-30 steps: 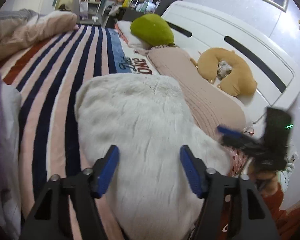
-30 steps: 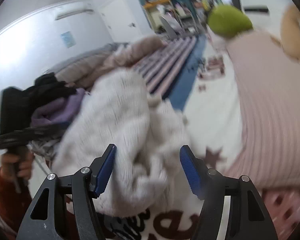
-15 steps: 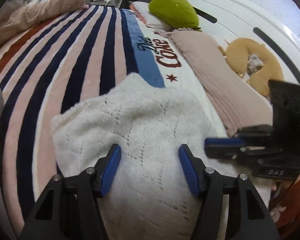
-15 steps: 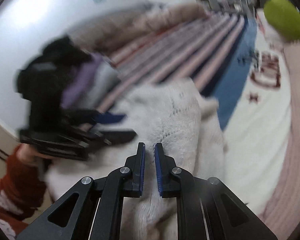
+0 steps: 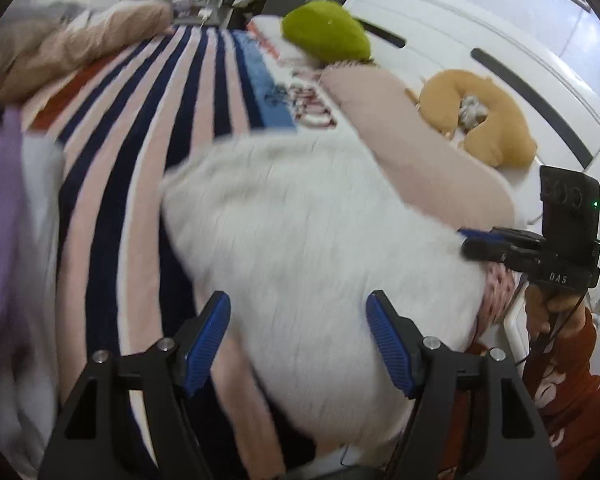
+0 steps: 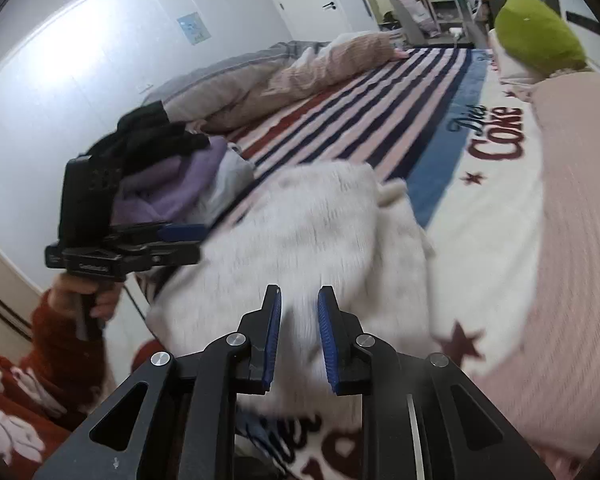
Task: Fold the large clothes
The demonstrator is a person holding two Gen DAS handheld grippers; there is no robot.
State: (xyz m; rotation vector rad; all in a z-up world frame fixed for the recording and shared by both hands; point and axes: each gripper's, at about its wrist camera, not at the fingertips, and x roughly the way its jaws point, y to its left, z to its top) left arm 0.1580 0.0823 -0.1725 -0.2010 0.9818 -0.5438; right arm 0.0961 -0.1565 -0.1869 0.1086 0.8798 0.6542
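A fluffy white knit sweater [image 5: 308, 240] lies folded on the striped bed blanket [image 5: 112, 184]; it also shows in the right wrist view [image 6: 312, 232]. My left gripper [image 5: 298, 340] is open and empty, just above the sweater's near edge. My right gripper [image 6: 298, 340] has its jaws a narrow gap apart, over the sweater's near end, with nothing clearly held; in the left wrist view it [image 5: 496, 244] sits at the sweater's right edge. The left gripper shows in the right wrist view [image 6: 160, 244] at the sweater's left side.
A pile of purple, white and black clothes [image 6: 172, 184] lies left of the sweater. A pink ribbed pillow [image 5: 412, 148], a green cushion [image 5: 324, 36], a tan neck pillow [image 5: 492, 124] and the white headboard [image 5: 500, 52] are on the right. A rumpled duvet [image 6: 292, 68] lies at the far end.
My right gripper's jaws were wide open, shut half a second ago, and now stand slightly apart. The left gripper stayed open and drew back; the sweater now lies more bunched.
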